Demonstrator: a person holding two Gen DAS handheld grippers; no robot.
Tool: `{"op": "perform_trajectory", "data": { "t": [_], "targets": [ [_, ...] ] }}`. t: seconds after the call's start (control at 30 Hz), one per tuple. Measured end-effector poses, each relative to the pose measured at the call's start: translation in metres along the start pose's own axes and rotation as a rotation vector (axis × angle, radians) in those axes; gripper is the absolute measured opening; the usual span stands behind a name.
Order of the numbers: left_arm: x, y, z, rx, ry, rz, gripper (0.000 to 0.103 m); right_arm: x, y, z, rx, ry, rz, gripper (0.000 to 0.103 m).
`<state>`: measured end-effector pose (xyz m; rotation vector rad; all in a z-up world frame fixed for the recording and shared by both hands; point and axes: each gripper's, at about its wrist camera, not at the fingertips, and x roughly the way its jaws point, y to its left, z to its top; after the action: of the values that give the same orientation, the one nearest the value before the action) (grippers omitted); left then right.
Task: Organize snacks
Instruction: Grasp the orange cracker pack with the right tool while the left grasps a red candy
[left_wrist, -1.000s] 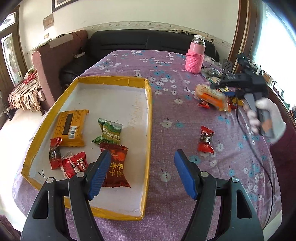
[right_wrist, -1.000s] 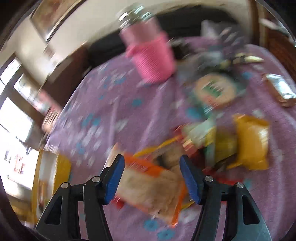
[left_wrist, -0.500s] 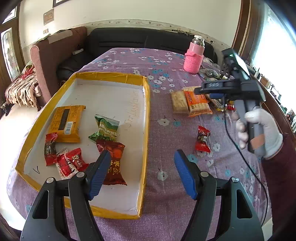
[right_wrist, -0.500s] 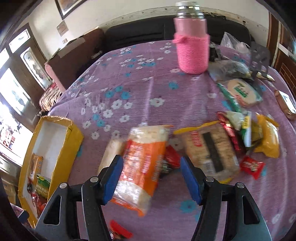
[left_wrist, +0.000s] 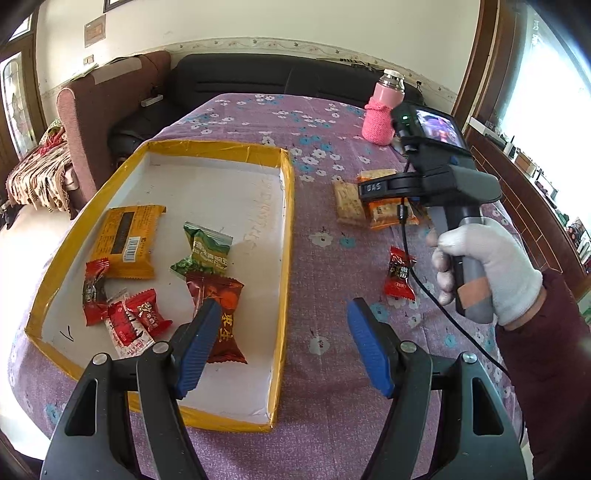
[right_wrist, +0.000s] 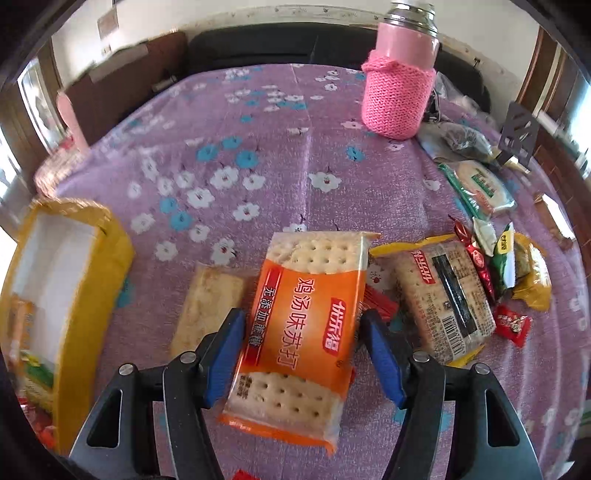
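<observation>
Cracker pack (right_wrist: 306, 325) now between right tongs (right_wrist: 301, 354)

Home living room: sofa (left_wrist: 280, 81), armchair (left_wrist: 107, 107).

Purple tablecloth with little white and blue flowers (right_wrist: 258, 122) covers the whole table. Pink bottle in a knitted pink sleeve (right_wrist: 400, 77) stands upright near the far edge, steel cap on top. Behind the table there's a black sofa (left_wrist: 266, 79), plus a brownish armchair (left_wrist: 96, 110) off to the left.
</observation>
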<state>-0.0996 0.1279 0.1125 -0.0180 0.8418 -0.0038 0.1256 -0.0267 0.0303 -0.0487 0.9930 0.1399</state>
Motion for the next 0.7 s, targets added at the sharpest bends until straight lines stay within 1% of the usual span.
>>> {"op": "perform_trajectory", "data": {
  "t": [0.03, 0.1, 0.2, 0.3, 0.33, 0.43, 0.53, 0.6, 0.63, 0.67, 0.7],
  "targets": [
    [-0.001, 0.000, 0.000, 0.002, -0.002, 0.002, 0.071, 0.000, 0.001, -0.001, -0.006, -0.005, -0.010, 0.061],
    [-0.002, 0.000, 0.001, 0.002, -0.006, 0.006, 0.071, -0.005, 0.000, -0.005, -0.007, -0.016, -0.003, 0.056],
    [-0.001, -0.001, 0.001, -0.003, -0.004, -0.001, 0.071, -0.016, -0.013, -0.014, 0.019, -0.025, 0.053, 0.056],
    [0.001, -0.007, 0.001, 0.007, 0.006, -0.025, 0.071, -0.034, -0.037, -0.026, 0.074, -0.053, 0.107, 0.056],
    [0.002, -0.012, 0.002, 0.016, 0.013, -0.039, 0.071, -0.044, -0.050, -0.035, 0.107, -0.066, 0.139, 0.056],
    [0.012, -0.031, 0.006, 0.057, 0.051, -0.091, 0.070, -0.063, -0.078, -0.055, 0.163, -0.090, 0.199, 0.056],
    [0.033, -0.060, 0.010, 0.120, 0.097, -0.134, 0.070, -0.070, -0.101, -0.073, 0.214, -0.115, 0.238, 0.056],
    [0.045, -0.077, 0.012, 0.162, 0.106, -0.136, 0.062, -0.070, -0.113, -0.083, 0.249, -0.142, 0.276, 0.056],
    [0.053, -0.088, 0.014, 0.191, 0.112, -0.137, 0.050, -0.068, -0.120, -0.088, 0.272, -0.153, 0.298, 0.056],
    [0.060, -0.095, 0.014, 0.206, 0.128, -0.134, 0.043, -0.066, -0.123, -0.090, 0.287, -0.155, 0.310, 0.056],
    [0.068, -0.102, 0.016, 0.213, 0.146, -0.133, 0.043, -0.064, -0.126, -0.092, 0.302, -0.153, 0.322, 0.056]
  ]
}}
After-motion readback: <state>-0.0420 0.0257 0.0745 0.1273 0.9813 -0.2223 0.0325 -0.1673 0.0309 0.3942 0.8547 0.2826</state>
